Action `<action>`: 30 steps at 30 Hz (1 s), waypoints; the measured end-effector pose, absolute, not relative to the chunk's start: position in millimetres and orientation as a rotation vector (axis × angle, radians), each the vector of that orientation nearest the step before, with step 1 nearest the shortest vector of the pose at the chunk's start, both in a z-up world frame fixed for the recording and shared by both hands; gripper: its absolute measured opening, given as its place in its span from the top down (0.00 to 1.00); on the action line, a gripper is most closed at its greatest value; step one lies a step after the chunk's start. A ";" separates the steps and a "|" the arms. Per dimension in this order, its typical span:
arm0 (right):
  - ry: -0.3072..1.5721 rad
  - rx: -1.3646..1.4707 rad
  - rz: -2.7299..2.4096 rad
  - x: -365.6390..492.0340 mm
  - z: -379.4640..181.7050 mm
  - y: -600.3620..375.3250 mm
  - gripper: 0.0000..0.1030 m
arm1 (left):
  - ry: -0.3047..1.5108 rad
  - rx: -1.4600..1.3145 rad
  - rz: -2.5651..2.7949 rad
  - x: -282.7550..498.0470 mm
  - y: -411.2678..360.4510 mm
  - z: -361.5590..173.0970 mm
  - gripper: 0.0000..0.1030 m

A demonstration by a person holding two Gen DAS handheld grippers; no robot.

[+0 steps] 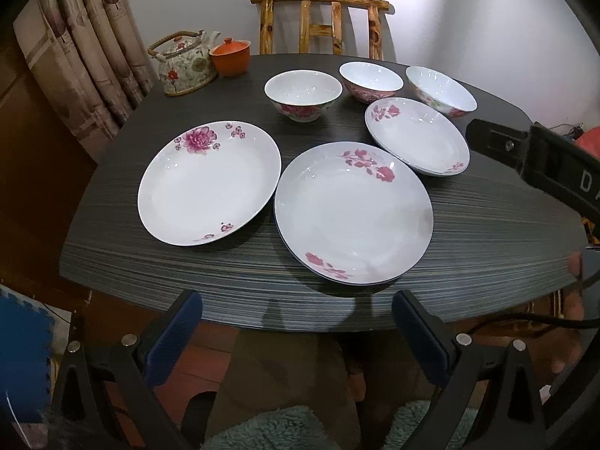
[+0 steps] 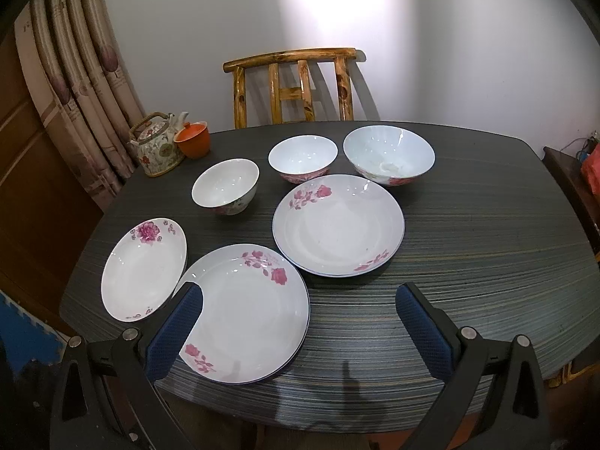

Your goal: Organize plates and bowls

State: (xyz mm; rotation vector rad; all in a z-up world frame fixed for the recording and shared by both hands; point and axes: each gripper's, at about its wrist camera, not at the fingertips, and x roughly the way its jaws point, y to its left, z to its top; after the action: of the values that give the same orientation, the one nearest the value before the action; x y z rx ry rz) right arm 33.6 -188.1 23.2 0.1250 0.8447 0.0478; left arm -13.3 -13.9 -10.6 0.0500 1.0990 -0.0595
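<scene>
Three white plates with pink flowers lie on the dark table: a left plate, a near middle plate and a far right plate. Behind them stand three white bowls: left, middle, right. My left gripper is open and empty, off the table's near edge. My right gripper is open and empty above the near table; its left finger overlaps the near plate. The right view also shows the left plate, far plate and bowls.
A floral teapot and an orange lidded cup stand at the table's far left corner. A wooden chair is behind the table. Curtains hang at left. The right gripper's body shows at the right edge.
</scene>
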 end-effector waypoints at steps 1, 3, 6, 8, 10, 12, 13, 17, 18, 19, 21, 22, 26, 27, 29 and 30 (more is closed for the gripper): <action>0.844 0.125 0.050 33.5 23.4 -187.6 0.01 | 1.096 0.051 -0.067 -13.2 -15.3 -9.2 0.00; 0.845 0.125 0.053 33.3 24.1 -187.4 0.01 | 1.084 0.084 -0.050 -13.1 -18.2 -7.8 0.00; 0.846 0.125 0.055 33.1 24.8 -187.0 0.01 | 1.082 0.096 -0.038 -11.2 -19.0 -7.7 0.00; 0.846 0.124 0.056 33.1 25.0 -187.0 0.01 | 1.088 0.103 -0.034 -8.8 -18.0 -8.7 0.00; 0.846 0.124 0.054 33.2 25.3 -186.7 0.01 | 1.091 0.102 -0.033 -6.6 -16.4 -9.7 0.00; 0.847 0.122 0.054 33.2 25.4 -186.7 0.01 | 1.089 0.105 -0.032 -4.8 -15.2 -9.6 0.00; 0.847 0.121 0.054 33.2 25.1 -186.9 0.01 | 1.083 0.112 -0.037 -4.0 -15.2 -9.0 0.00; 0.848 0.119 0.053 32.9 25.6 -187.6 0.01 | 1.057 0.138 -0.051 0.0 -16.8 -6.6 0.00; 0.848 0.118 0.053 32.8 25.9 -188.1 0.01 | 1.058 0.137 -0.056 1.1 -16.4 -6.7 0.00; 0.847 0.117 0.053 32.7 26.0 -188.3 0.01 | 1.058 0.136 -0.064 2.2 -16.0 -7.1 0.00; 0.848 0.118 0.052 32.9 26.0 -189.2 0.01 | 1.049 0.136 -0.073 3.1 -15.6 -7.3 0.00; 0.847 0.118 0.052 33.3 26.6 -189.4 0.01 | 1.051 0.139 -0.084 4.4 -16.4 -7.6 0.00; 0.849 0.111 0.051 34.6 26.5 -189.7 0.01 | 1.053 0.096 -0.094 8.0 -11.9 -6.9 0.00; 0.848 0.110 0.052 34.7 26.6 -189.4 0.01 | 1.055 0.096 -0.086 9.2 -11.0 -7.3 0.00; 0.849 0.108 0.053 34.7 26.6 -189.4 0.01 | 1.056 0.101 -0.072 10.6 -10.0 -8.2 0.00; 0.849 0.108 0.055 34.5 26.7 -189.5 0.01 | 1.059 0.101 -0.065 11.2 -9.3 -8.8 0.00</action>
State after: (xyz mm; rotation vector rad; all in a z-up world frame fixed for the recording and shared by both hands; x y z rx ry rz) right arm 34.5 -189.5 26.7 0.1083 0.8492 0.0552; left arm 11.2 -9.3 -8.8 0.1007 1.0594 -0.0651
